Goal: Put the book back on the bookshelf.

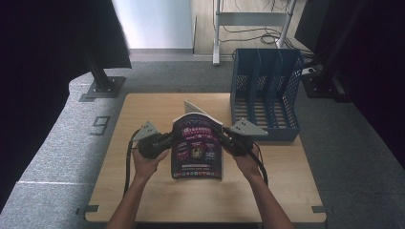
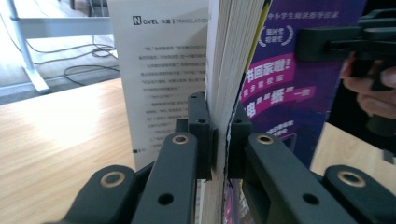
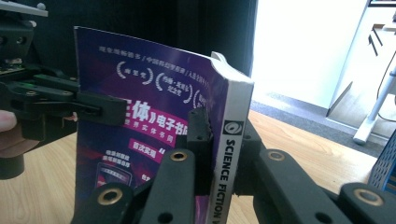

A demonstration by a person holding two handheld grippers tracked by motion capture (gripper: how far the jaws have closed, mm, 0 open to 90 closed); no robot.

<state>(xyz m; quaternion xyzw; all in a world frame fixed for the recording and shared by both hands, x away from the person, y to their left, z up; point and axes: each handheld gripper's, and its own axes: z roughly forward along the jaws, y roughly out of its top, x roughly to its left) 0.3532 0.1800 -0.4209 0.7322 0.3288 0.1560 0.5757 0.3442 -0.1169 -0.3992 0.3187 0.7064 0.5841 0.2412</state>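
While the person's forearms came in from the near edge of the table (image 1: 143,200), both hands held a magazine (image 1: 197,149) upright above the wood. The left gripper (image 2: 219,135) was clamped on the open page edge, pads pressing the stack of leaves (one loose page had fanned away). The right gripper (image 3: 224,135) was clamped on the spine, lettered "SCIENCE FICTION". Farther back on the right stood a blue file rack (image 1: 265,93)
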